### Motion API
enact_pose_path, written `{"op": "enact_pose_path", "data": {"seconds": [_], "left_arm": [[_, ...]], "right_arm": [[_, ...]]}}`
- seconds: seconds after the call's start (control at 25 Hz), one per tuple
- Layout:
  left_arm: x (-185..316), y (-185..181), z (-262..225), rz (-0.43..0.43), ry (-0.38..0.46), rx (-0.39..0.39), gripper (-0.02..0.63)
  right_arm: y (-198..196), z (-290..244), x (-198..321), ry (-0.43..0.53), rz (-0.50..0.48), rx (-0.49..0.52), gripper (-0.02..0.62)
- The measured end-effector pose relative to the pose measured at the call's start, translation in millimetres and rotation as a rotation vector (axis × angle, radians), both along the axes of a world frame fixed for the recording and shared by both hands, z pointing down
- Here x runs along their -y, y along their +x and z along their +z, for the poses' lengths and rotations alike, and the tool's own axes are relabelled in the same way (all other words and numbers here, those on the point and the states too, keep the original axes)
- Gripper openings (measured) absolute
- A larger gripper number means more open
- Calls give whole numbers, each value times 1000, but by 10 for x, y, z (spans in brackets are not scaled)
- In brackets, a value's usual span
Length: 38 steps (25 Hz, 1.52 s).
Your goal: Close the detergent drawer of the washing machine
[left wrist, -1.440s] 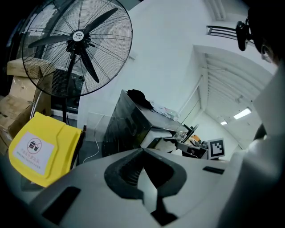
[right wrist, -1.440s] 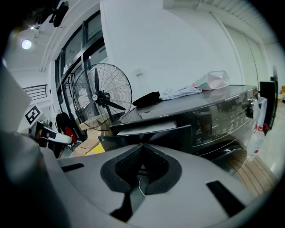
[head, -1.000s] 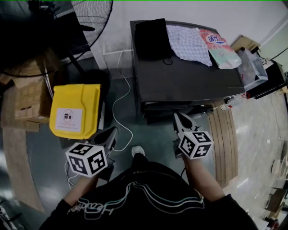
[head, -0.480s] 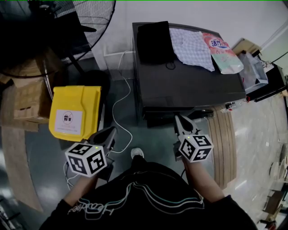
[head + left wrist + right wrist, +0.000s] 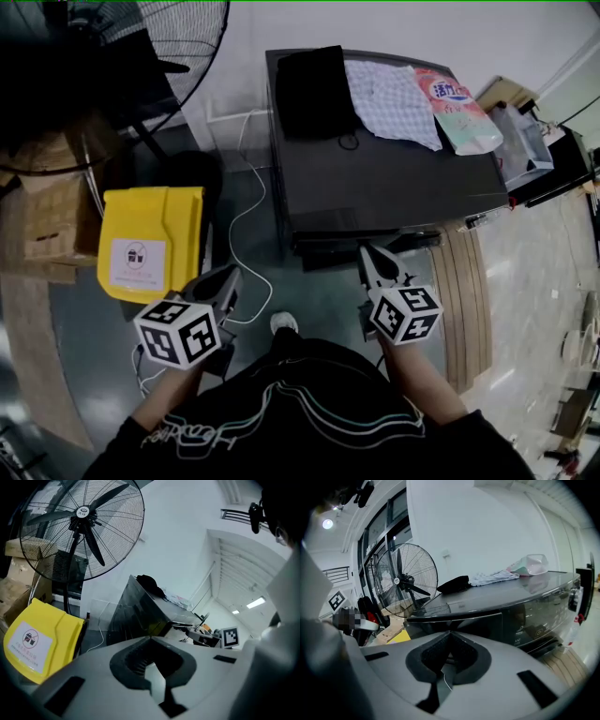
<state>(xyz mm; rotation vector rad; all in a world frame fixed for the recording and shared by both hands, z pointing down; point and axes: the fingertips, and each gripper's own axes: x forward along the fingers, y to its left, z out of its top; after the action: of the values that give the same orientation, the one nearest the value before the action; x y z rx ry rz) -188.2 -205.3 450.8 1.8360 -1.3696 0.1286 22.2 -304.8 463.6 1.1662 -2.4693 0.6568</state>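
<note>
The dark washing machine (image 5: 394,178) stands ahead of me, and I see its lid from above in the head view. In the right gripper view, its detergent drawer front (image 5: 461,619) is a dark panel left of the control panel (image 5: 543,616). How far the drawer stands out I cannot tell. My right gripper (image 5: 367,255) is shut and empty, with its tip close to the machine's upper front; in its own view the right gripper (image 5: 450,633) overlaps the drawer panel. Left of the machine, my left gripper (image 5: 228,278) is also shut and empty, over the floor.
A black cloth (image 5: 314,80), a checkered cloth (image 5: 394,89) and a detergent pouch (image 5: 459,108) lie on the lid. A yellow bin (image 5: 150,244), a big standing fan (image 5: 103,56), cardboard boxes (image 5: 47,216) and a white cable (image 5: 246,211) are at the left.
The head view has shifted slightly. Both grippers stay shut in about the same places, the right one still at the machine's front.
</note>
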Motion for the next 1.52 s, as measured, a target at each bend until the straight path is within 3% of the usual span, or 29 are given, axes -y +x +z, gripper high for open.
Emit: {"op": "enact_pose_path", "data": {"seconds": [0.48,0.84,0.92,1.0,1.08,1.2,1.28,1.52], "left_arm": [[316,-16,154,21,-21,-20,26],[651,-106,250,18,-26,-21,26],[733,-61,233,33,-21,-19,26],[796,1,170,52,-7,-16,26],[834,50,61,69,16,-12,26],[825,42,-87,83,43,-2,26],[765,19,-179,85,54,-7,26],[353,34,-440,144,81,-4,26]], "right_arm": [[-78,36,168,-5,-13,-8,26],[-103,74,183,-26,-86,5,26],[-226,182,126,-96,-176,-2,26],[-548,241,-7,-180,-327,14,26],[-868,130,-129,-143,-448,25,26],[-1056,-10,-239,-42,-525,-28,26],[-1041,-99,-277,-24,-522,-14,26],[-877,-549,-475,19,-387,111,26]]}}
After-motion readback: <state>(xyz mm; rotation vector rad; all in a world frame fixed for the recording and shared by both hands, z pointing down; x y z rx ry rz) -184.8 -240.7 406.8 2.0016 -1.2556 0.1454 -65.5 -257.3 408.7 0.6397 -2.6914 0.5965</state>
